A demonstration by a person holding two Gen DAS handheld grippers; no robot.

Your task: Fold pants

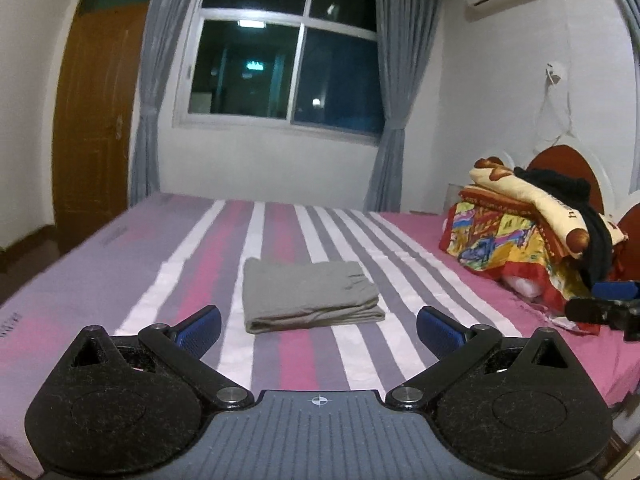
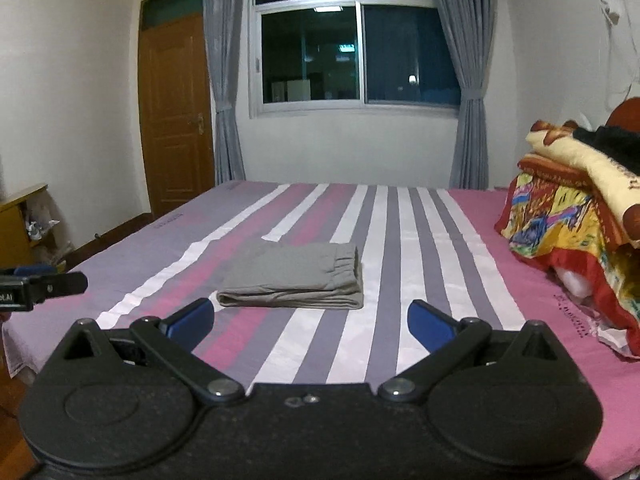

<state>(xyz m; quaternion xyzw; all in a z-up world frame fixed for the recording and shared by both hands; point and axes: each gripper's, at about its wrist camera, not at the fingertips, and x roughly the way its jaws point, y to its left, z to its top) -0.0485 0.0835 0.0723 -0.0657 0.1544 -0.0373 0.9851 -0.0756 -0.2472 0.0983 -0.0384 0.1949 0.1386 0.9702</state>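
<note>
The pants (image 1: 310, 296) are seen folded into a compact grey rectangle, laid flat on the striped sheet (image 1: 208, 264) of the bed, just ahead of and between the jaws in both wrist views. The jaws of the left gripper (image 1: 319, 326) are spread wide, with nothing held between the blue pads (image 1: 438, 330); the pants lie beyond the tips, apart from them. The jaws of the right gripper (image 2: 310, 322) are likewise spread wide and empty, with the pants (image 2: 294, 280) ahead of the gap and slightly toward the left jaw. The elastic waistband is turned toward the right-jaw side of the fold. A pile of bedding (image 1: 528, 232) is stacked well off to the right of the jaws, at the headboard (image 1: 568, 168). A window (image 2: 356, 40) with grey curtains (image 2: 464, 80) and a wooden door (image 2: 176, 116) are seen far ahead of the jaws.
</note>
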